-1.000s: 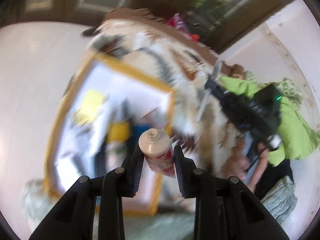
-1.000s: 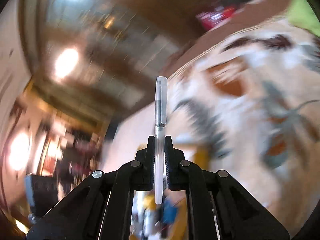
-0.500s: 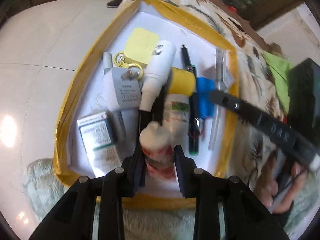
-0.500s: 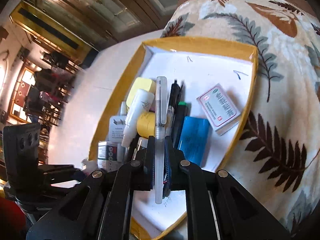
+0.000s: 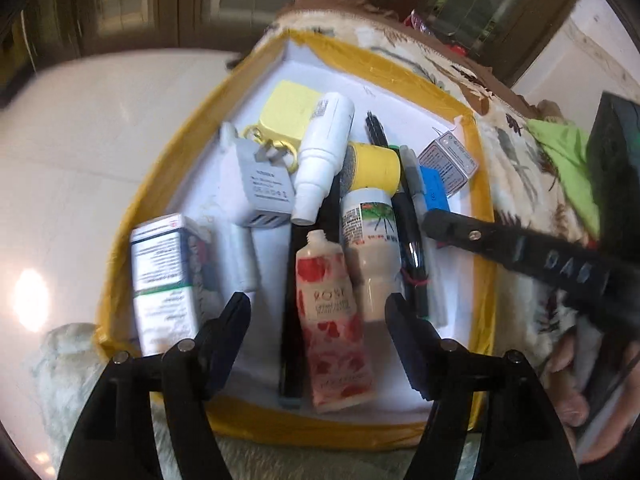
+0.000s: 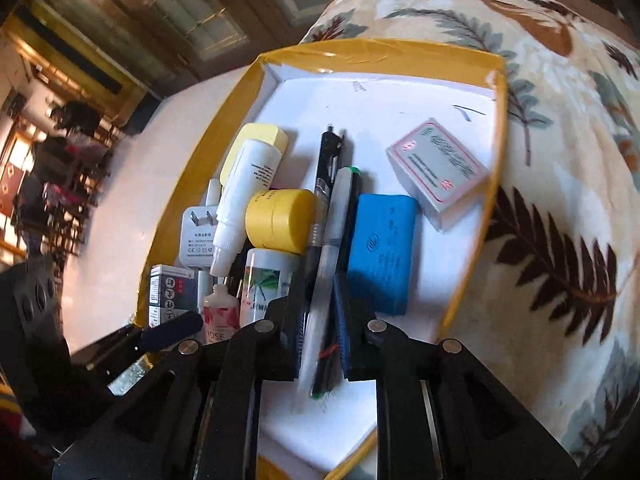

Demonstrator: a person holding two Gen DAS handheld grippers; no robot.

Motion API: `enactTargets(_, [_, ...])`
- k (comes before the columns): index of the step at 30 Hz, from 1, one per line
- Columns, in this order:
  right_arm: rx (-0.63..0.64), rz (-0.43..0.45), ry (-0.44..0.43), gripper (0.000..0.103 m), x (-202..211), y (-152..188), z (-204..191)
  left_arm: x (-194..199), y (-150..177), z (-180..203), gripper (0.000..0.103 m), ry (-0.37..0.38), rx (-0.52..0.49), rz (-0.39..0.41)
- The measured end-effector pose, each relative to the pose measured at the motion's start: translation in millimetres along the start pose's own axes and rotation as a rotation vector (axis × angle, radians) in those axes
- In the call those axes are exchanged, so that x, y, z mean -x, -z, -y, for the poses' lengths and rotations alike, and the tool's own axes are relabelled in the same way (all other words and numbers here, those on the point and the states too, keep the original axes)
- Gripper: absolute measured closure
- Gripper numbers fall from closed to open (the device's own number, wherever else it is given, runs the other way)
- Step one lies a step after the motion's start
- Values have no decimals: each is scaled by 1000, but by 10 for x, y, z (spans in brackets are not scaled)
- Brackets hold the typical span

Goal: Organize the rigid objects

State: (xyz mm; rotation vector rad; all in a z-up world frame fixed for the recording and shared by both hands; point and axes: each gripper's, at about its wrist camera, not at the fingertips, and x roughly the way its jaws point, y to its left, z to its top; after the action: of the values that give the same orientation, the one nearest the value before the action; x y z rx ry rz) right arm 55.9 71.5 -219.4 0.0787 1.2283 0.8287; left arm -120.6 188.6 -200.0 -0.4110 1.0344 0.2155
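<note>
- Yellow-rimmed tray [image 5: 384, 66]: shallow, white-floored, taped edges, resting on a leaf-print blanket [image 6: 560, 208]; it gathers the hard items.
- Left gripper [image 5: 318, 328]: jaws opening wide, pads clear of the tube.
- Right gripper [image 6: 318, 340]: jaws narrow but opening, the pen between them.
- Rose-print tube [image 5: 332, 320]: soft-sided, capless, lying flat at the tray's 6 o'clock.
- Clear pen [image 6: 334, 240]: slim, smooth, laid alongside other pens right of the tube.

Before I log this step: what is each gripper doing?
Left gripper: jaws opening, tube lies loose between them.
Right gripper: jaws opening, clear pen between them.
</note>
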Motion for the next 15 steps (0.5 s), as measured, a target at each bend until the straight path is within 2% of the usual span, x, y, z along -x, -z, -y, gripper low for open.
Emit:
enactTargets(3, [-56,24,-12,89,141,173,-2,204,142,94,31,-122,-87,107])
enactTargets(4, [-74,30,-11,84,186,246,-8,268,187,117,28,-169,-109,137])
enactTargets(5, [-87,35,-17,74,235,316,-18,327,216,125,26,-199,-119,159])
enactTargets(6, [-93,43,-25,71,301,391,-37,380,237,112,25,-213,-122,175])
enactTargets(9, [-98,78,-25,70,489,560,-105,512,296,94,25,-241,-128,222])
enactTargets(15, [-86,90,5,70,578,667,-209,610,313,37,25,-217,-117,243])
